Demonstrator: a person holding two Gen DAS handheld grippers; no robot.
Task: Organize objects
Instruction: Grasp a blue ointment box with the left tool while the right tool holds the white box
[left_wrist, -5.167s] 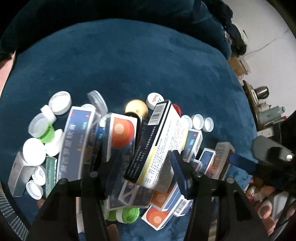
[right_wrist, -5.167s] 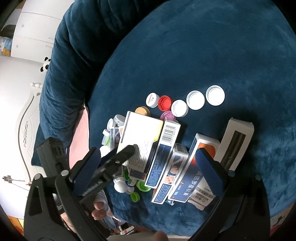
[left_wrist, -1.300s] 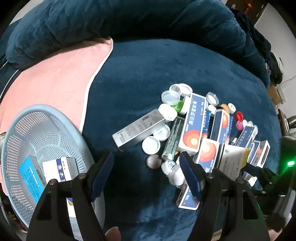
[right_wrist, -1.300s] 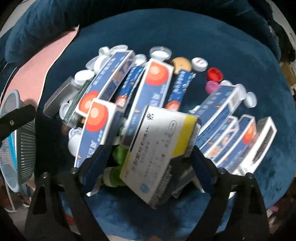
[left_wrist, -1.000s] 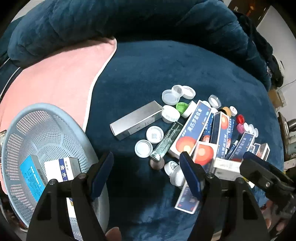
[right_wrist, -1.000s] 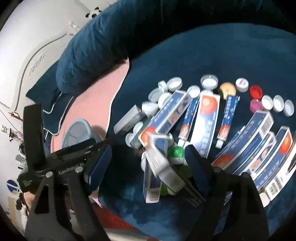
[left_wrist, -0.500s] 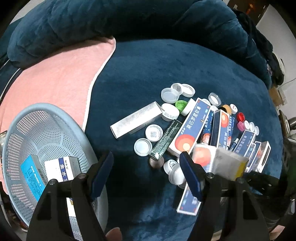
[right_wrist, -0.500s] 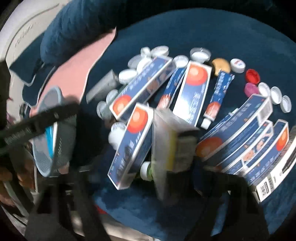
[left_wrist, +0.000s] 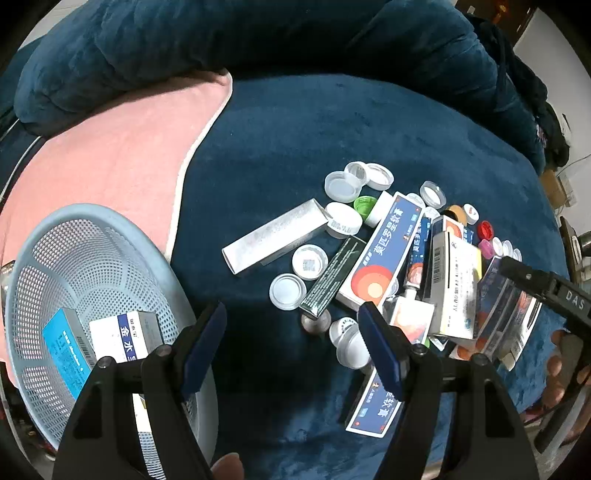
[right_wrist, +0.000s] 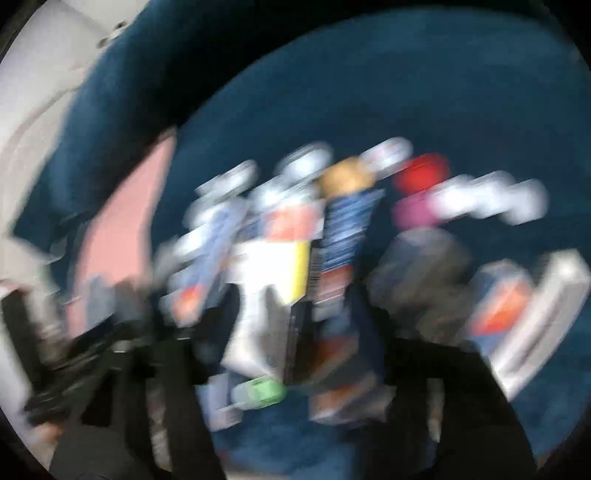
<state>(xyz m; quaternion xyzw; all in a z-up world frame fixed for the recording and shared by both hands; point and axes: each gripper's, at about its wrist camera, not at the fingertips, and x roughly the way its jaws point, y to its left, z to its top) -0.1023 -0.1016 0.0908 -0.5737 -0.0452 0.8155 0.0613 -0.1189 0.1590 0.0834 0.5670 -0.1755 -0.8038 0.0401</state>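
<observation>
Between the left gripper's (left_wrist: 291, 349) blue pads (left_wrist: 205, 345) it's just bare blue plush, jaws spread wide and holding nothing, hanging over the gap between the basket and the pile. At about 8 o'clock from it sits the pale blue mesh basket (left_wrist: 44, 236), with a cyan box (left_wrist: 62, 341) and a white-and-blue box (left_wrist: 127, 334) already in it. Out at 1 to 2 o'clock is the jumble still to sort: a silver carton (left_wrist: 275, 236), loose white caps (left_wrist: 309, 261), a dark green box (left_wrist: 332, 278) and a long blue-and-orange ointment carton (left_wrist: 382, 258). The right gripper (right_wrist: 288, 325) looks to be opening again around a white-and-yellow medicine box (left_wrist: 456, 291) standing on edge at 3 o'clock. I'd guess the risk is that the box topples into the stacked cartons beside it, or that caps get knocked off across the soft plush, since everything there leans on everything else. Hard to read: the right wrist view is one big motion smear, so I can't tell if those pads touch the box. Only its black finger (left_wrist: 535, 284) and a bit of the person's hand (left_wrist: 561, 360) show at the edge of the left view.
</observation>
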